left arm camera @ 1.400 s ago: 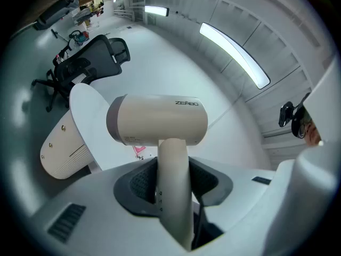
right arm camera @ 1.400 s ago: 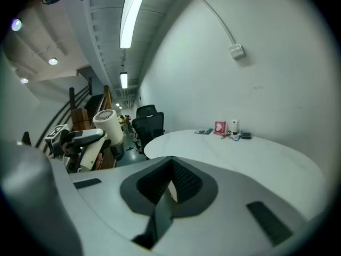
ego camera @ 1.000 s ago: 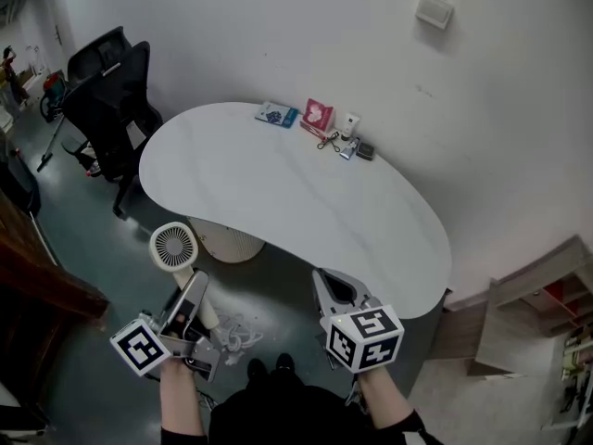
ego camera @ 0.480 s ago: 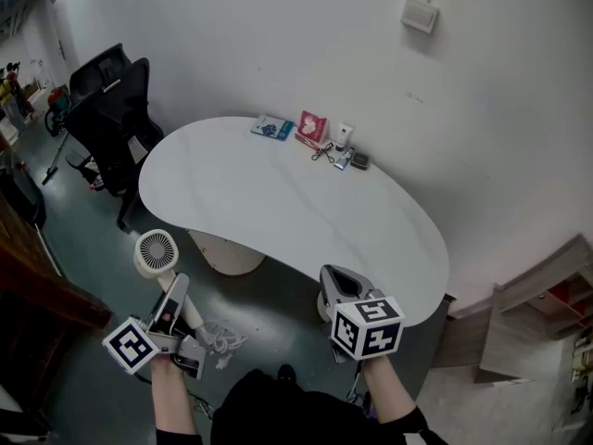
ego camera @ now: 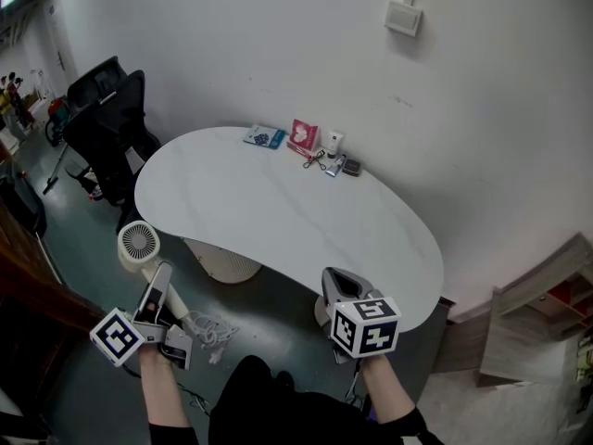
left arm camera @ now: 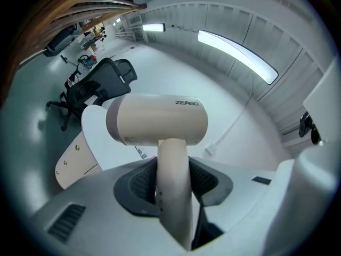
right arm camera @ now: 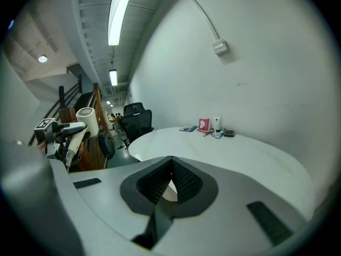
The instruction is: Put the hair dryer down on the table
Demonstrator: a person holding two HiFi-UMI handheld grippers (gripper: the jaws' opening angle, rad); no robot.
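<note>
A cream hair dryer [ego camera: 139,245] is held upright in my left gripper [ego camera: 156,290], which is shut on its handle, low at the left and off the table's near-left edge. In the left gripper view the dryer [left arm camera: 160,122] fills the middle, its handle [left arm camera: 175,185] between the dark pads. Its white cord [ego camera: 209,328] hangs toward the floor. My right gripper [ego camera: 339,286] is shut on nothing, at the near edge of the white oval table [ego camera: 278,207]. From the right gripper view the dryer [right arm camera: 84,124] shows far left, and the table [right arm camera: 240,156] lies ahead.
Small items line the table's far edge: a blue packet [ego camera: 263,138], a red box [ego camera: 303,135], a white tube [ego camera: 334,143], scissors [ego camera: 315,161]. A black office chair [ego camera: 111,123] stands left of the table. A cream table base [ego camera: 220,260] is beneath. Wooden shelves [ego camera: 547,332] sit right.
My left gripper and the hair dryer have drifted left and slightly down in the head view. The table sits a little lower in frame. My right gripper has hardly moved.
</note>
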